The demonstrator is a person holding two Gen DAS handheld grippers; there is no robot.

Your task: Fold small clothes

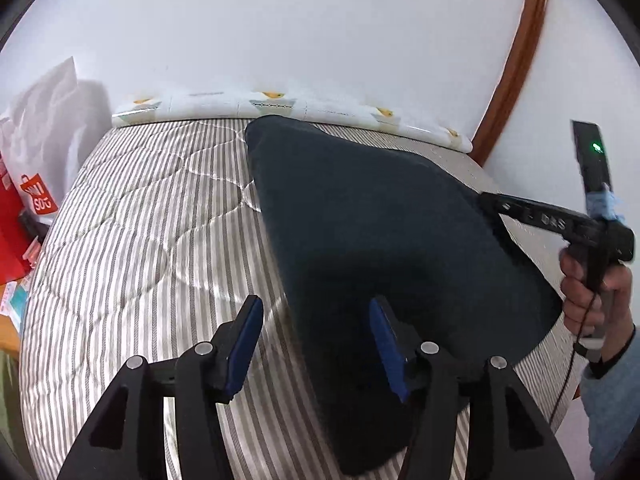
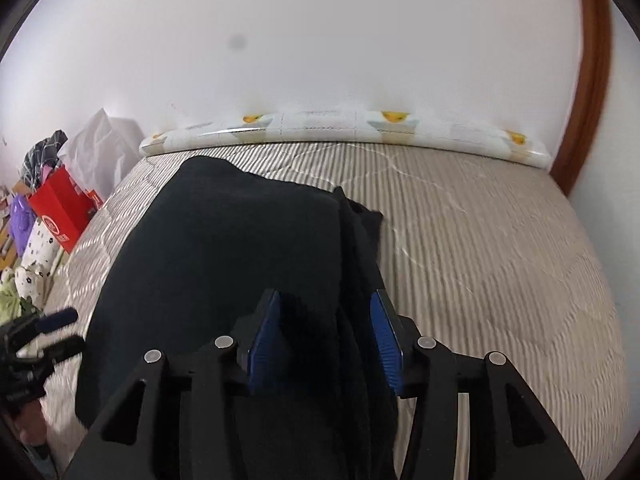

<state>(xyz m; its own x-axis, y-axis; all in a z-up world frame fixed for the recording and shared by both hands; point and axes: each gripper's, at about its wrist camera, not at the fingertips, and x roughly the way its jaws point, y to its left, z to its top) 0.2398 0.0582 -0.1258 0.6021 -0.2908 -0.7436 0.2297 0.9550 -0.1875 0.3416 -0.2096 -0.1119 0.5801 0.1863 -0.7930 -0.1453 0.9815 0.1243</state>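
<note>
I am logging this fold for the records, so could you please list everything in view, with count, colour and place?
dark garment: one, navy-black, folded flat on the bed, a thicker bunched edge on its right side in the right wrist view
bed cover: one, grey and white striped, quilted, under the garment
bolster: one, white with yellow prints, along the wall at the bed's far edge
red bag: one, left of the bed
white bag: one, behind the red bag
wooden trim: one, brown, on the wall at right
left hand-held gripper: one, black with blue pads, open at the garment's left edge
right hand-held gripper: one, open over the bunched edge
person's hand: one, holding the right hand-held gripper's handle
</note>
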